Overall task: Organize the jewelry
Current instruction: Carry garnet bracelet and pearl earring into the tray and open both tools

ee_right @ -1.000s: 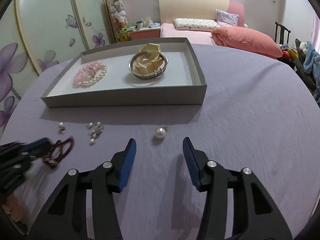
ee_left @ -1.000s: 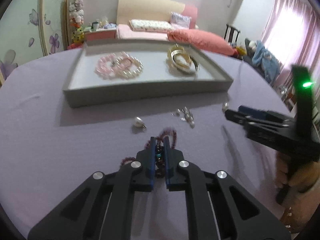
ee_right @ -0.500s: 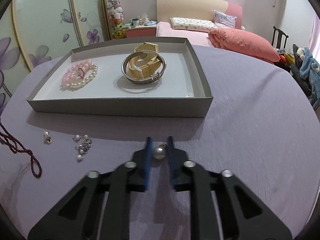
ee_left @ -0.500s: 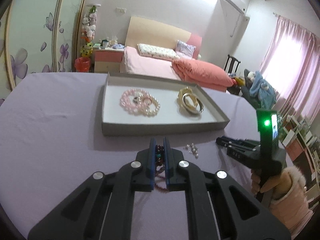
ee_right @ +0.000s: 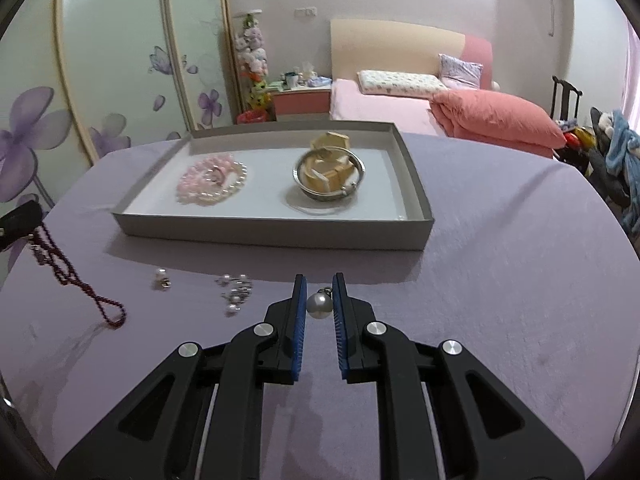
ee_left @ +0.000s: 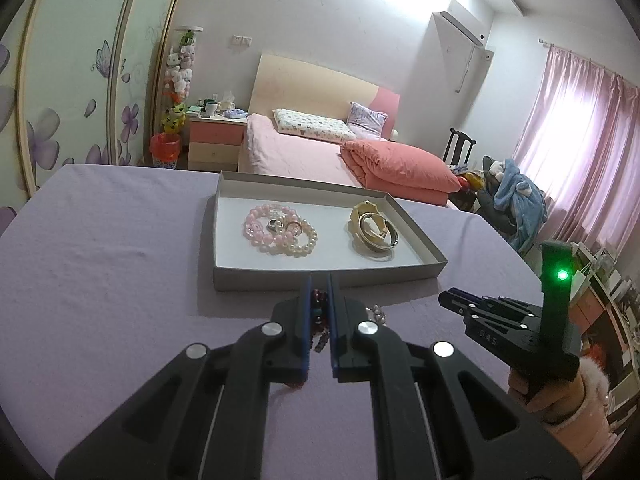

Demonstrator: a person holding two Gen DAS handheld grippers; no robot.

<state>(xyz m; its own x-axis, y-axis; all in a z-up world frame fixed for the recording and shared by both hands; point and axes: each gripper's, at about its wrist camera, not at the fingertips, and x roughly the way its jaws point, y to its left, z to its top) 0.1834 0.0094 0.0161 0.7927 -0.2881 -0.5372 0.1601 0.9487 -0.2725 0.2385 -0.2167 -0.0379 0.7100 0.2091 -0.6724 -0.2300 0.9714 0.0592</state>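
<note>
Left wrist view: your left gripper (ee_left: 319, 292) is clamped on the dark red beaded necklace (ee_left: 318, 312), its strand dangling toward the purple tablecloth (ee_left: 100, 280). Your right gripper (ee_right: 319, 300) pinches a pearl pendant (ee_right: 319, 306) between its blue pads, just in front of the grey tray (ee_right: 280, 232), which holds pink and white bead bracelets (ee_right: 212, 182) and a metal bangle (ee_right: 330, 178).

Grey tray (ee_right: 276, 232) w/ pink & white bead bracelets (ee_right: 212, 178), dark-red necklace (ee_right: 64, 276), lilac tablecloth (ee_right: 500, 264).
</note>
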